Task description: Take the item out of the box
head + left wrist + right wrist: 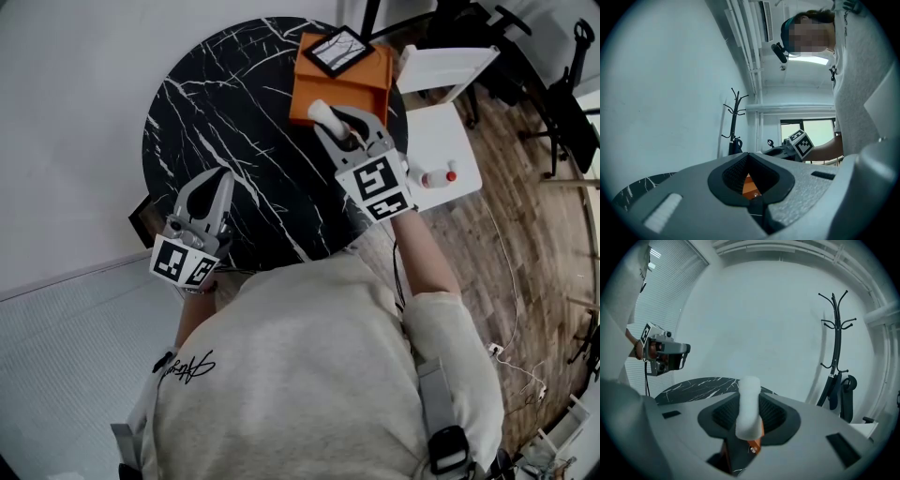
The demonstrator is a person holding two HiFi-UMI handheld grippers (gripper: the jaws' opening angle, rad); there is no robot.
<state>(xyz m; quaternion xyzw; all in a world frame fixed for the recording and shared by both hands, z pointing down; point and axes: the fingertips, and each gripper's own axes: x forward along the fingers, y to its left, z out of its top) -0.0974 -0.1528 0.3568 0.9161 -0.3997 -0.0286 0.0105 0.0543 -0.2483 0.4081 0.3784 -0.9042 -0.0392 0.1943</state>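
White and soft-looking, the item (322, 113) is a short rounded cylinder held upright between the jaws of the right gripper (337, 127), which are closed on its lower half, so that its top stands clear above them. In the right gripper view a strip of orange shows beneath the item (749, 404), and the head view places the grip over the near edge of the orange box (342, 89), which lies open at the far side of the black marble table (234, 112). A black-framed panel (337, 51) rests at the box's far edge. The left gripper (214, 183) hangs over the near left part of the table, well apart from the box; its jaws meet at the tips and hold nothing, and only a sliver of the box shows through the gap behind them. The item appears lifted but not yet carried clear of the box. To finish well, the right gripper should hold its present pressure, since the material looks compressible and a harder squeeze may deform it. It should then draw the item back toward the bare table in front of the box, keeping above the near wall so the item does not catch it.
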